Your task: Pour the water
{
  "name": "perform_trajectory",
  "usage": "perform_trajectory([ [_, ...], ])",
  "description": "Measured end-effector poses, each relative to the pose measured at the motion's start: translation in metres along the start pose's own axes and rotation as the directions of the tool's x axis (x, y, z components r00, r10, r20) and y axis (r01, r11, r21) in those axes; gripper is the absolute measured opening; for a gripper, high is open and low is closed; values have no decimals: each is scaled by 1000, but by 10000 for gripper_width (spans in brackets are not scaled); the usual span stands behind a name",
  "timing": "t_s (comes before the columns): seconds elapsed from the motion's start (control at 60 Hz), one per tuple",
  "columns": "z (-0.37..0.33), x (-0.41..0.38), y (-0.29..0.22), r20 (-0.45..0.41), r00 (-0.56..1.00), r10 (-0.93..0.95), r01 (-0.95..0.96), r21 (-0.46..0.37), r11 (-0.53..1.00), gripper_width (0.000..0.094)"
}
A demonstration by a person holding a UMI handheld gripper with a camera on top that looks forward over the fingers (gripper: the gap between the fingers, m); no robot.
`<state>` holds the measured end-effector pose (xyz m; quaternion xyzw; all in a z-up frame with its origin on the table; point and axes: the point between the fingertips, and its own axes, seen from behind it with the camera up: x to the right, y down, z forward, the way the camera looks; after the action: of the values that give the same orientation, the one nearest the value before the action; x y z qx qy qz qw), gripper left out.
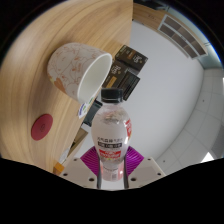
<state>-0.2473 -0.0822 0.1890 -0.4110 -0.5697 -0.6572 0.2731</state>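
Observation:
My gripper [112, 163] is shut on a clear plastic water bottle [112, 130] with a white cap and a red and white label. Both magenta pads [89, 157] press on its lower body, and the bottle points ahead of the fingers. Its capped top sits just below the rim of a speckled beige cup [80, 70], which appears tilted with its white opening facing the bottle. The cup stands on a round wooden table [45, 30]. The bottle's base is hidden between the fingers.
A red round coaster [42, 126] lies on the wooden table to the left of the bottle. A dark box with printed packets [126, 66] sits beyond the cup to the right. A white floor [175, 100] spreads to the right.

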Motion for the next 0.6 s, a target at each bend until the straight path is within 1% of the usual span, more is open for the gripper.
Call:
perform_trajectory([
  [0.083,2,-2,-4,-18,998,-64,64,12,998,296],
  [0.183,3,-8,0,27,1000,-2,2,11,1000,297],
  [0.267,-3,-6,9,65,986,152,-153,4,988,297],
  [0.35,-9,7,20,102,911,399,-402,7,916,297],
  [0.417,-17,15,31,153,752,641,-647,-15,763,297],
  [0.483,-22,26,42,189,524,830,-841,-37,540,299],
  [0.55,-27,35,53,227,273,935,-954,-59,293,300],
  [0.6,-28,36,55,257,94,962,-989,-83,119,298],
])
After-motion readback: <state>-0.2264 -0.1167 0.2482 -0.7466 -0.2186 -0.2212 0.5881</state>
